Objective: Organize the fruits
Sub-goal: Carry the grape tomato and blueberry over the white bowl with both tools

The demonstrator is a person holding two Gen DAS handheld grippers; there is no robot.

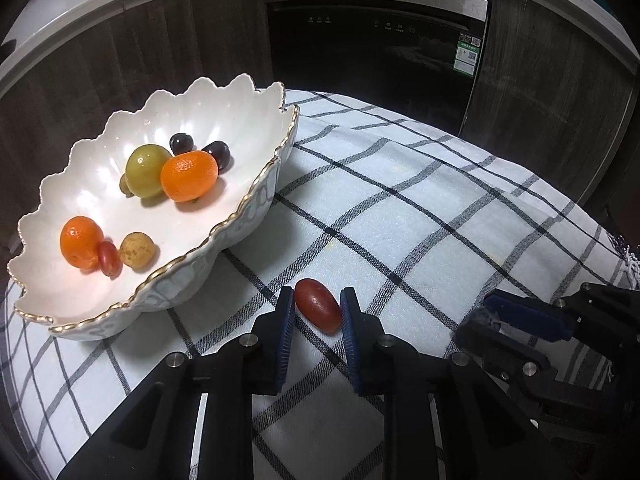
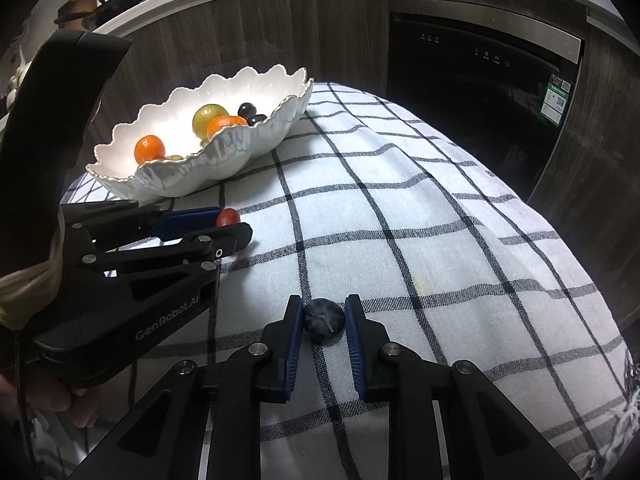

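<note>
Holding both tools clenched, we have the left tool [image 1: 318, 312] on a red grape tomato [image 1: 318, 311] and the right tool [image 2: 323, 320] on a dark grape [image 2: 323, 319], both on the checked tabletop [image 1: 400, 208]; the scalloped bowl [image 1: 256, 200] lies up-left, nearer our left hand.

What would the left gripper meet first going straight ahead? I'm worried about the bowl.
Only checked tablecloth, probably: the left gripper, shut on the red oval grape, points past the scalloped white bowl.
</note>
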